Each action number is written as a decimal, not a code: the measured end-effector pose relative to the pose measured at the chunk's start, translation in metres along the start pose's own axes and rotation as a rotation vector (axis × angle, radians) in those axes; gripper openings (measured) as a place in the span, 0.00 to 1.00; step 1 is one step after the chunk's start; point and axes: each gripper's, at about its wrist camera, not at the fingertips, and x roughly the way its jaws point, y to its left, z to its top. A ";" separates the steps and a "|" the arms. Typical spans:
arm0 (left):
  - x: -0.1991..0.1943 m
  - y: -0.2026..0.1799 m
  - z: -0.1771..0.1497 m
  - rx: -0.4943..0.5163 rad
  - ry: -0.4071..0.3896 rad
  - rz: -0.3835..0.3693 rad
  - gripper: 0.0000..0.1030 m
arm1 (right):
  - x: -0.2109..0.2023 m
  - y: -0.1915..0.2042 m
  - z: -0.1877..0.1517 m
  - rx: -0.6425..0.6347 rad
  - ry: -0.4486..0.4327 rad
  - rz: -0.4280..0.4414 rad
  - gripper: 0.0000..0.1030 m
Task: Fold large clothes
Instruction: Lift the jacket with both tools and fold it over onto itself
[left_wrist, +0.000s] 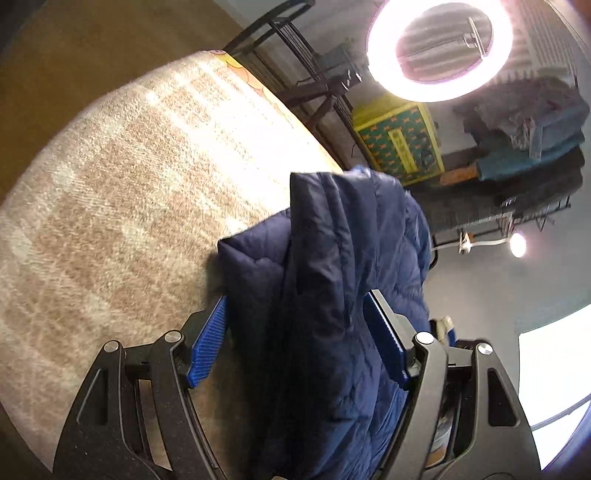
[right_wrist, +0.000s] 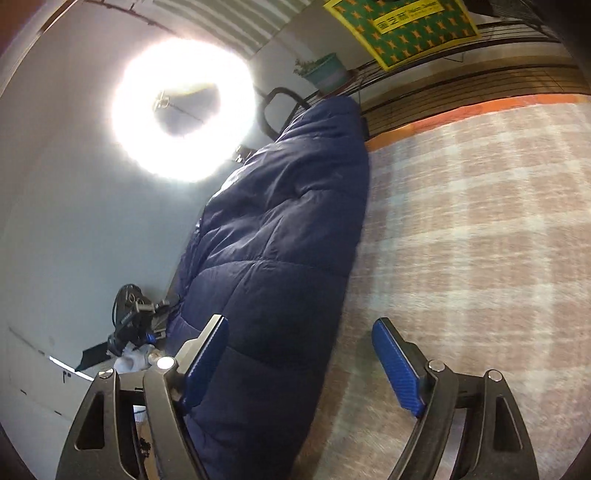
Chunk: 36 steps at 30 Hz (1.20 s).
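Both grippers spread wide over a navy jacket (left_wrist: 332, 295) on a plaid blanket (left_wrist: 129, 203)

Left gripper (left_wrist: 299, 339) jaws apart, jacket fold between them, pads not pressing; right gripper (right_wrist: 301, 365) wide too, jacket against its left pad only; ring light (right_wrist: 184, 110) far behind.

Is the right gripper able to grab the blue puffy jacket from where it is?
Probably yes. The right gripper stands open, and the navy puffer jacket already lies partly between its fingers, against one blue pad. Nothing blocks it on the plaid blanket.

Both wrist views look closely down at the jacket (left_wrist: 332, 295).
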 end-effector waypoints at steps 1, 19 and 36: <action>0.004 -0.001 0.003 -0.008 -0.002 -0.003 0.73 | 0.004 0.002 0.002 -0.004 -0.004 -0.003 0.80; 0.042 -0.061 -0.012 0.216 -0.067 0.202 0.27 | 0.024 0.039 -0.002 -0.057 -0.004 -0.097 0.45; 0.001 -0.151 -0.079 0.376 -0.120 0.223 0.13 | -0.071 0.100 -0.033 -0.236 -0.061 -0.243 0.23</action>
